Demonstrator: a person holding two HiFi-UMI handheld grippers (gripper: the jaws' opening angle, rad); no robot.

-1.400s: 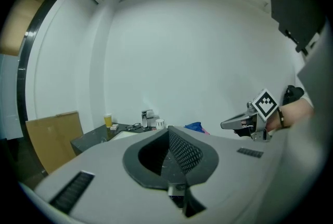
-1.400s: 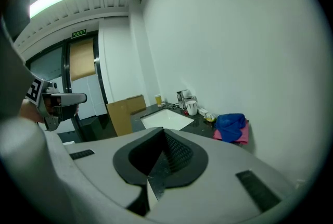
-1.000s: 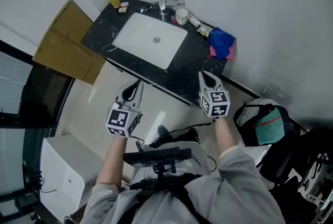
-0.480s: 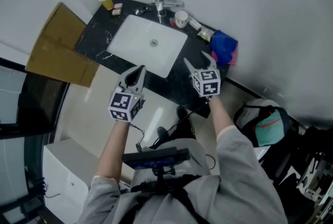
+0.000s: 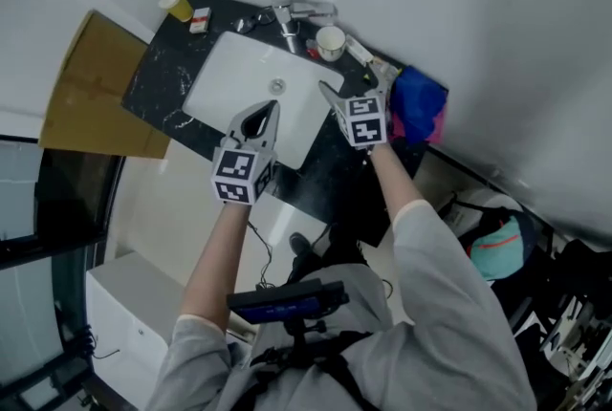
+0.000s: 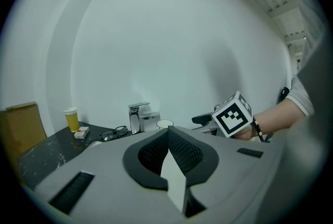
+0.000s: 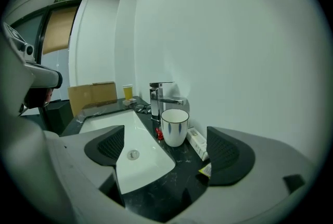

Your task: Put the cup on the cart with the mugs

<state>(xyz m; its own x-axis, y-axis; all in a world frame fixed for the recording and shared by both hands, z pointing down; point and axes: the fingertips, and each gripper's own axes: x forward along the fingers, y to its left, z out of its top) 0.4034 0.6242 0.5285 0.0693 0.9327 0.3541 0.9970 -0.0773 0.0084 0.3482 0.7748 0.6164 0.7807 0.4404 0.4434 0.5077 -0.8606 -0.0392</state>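
White ceramic cup (image 7: 174, 126) on the black counter (image 7: 171, 186), just beside the tap (image 7: 158, 98), at the sink (image 7: 145, 163) rim. Right gripper (image 7: 167, 151) opening, nothing in it yet; left gripper (image 6: 169, 139) pinched shut, empty. Could easily clip the tap or knock the cup into the sink, coming in crooked.

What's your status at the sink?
Left hand-held gripper shut, empty. Right hand-held gripper opening, empty, facing cup. Cup upright on counter by tap. Small box close beside it.
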